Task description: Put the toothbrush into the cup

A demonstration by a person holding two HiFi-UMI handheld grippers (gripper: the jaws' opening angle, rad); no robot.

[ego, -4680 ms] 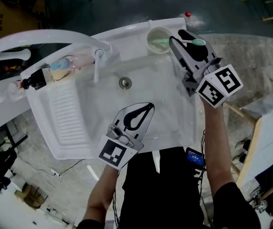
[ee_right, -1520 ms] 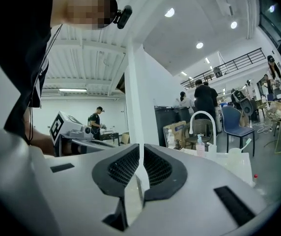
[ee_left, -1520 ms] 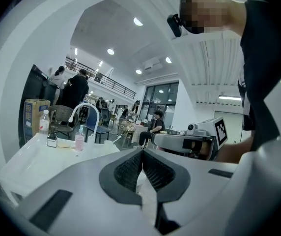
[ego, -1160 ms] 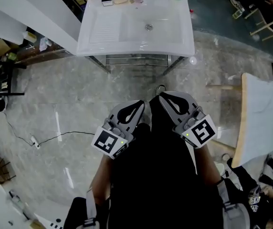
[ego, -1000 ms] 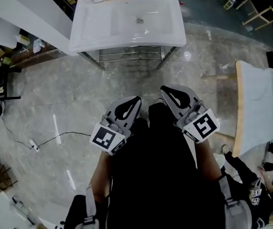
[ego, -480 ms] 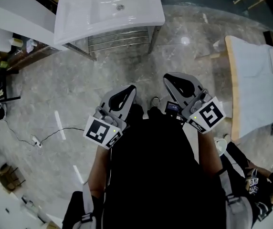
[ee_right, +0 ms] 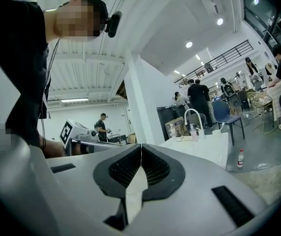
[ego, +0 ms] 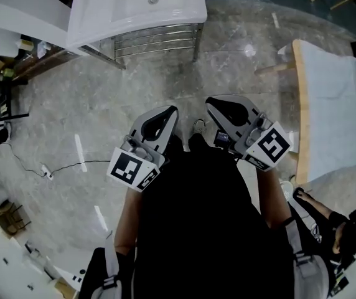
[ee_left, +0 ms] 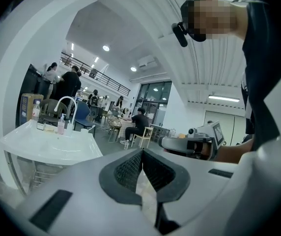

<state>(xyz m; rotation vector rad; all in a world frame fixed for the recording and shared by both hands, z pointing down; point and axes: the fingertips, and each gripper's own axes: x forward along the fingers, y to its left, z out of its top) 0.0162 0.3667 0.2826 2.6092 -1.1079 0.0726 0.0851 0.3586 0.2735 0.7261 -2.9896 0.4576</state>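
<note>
The white sink (ego: 134,8) stands far off at the top of the head view, across the stone floor. I cannot make out the cup or the toothbrush on it at this distance. My left gripper (ego: 169,111) and right gripper (ego: 211,102) hang side by side in front of the person's dark shirt, both shut with nothing between the pads. In the left gripper view the left gripper (ee_left: 141,154) points level, with the sink (ee_left: 52,144) and its faucet (ee_left: 67,106) at the left. The right gripper (ee_right: 141,149) looks toward the sink (ee_right: 199,144) from farther right.
A white-covered table (ego: 333,98) runs along the right. A thin cable (ego: 60,167) lies on the floor at left, and a red-capped bottle (ee_right: 239,158) stands on the floor by the sink. Several people stand and sit in the hall behind.
The person has backed farther from the sink, which slid up and left in the head view. Both grippers stay shut and empty near the body.
</note>
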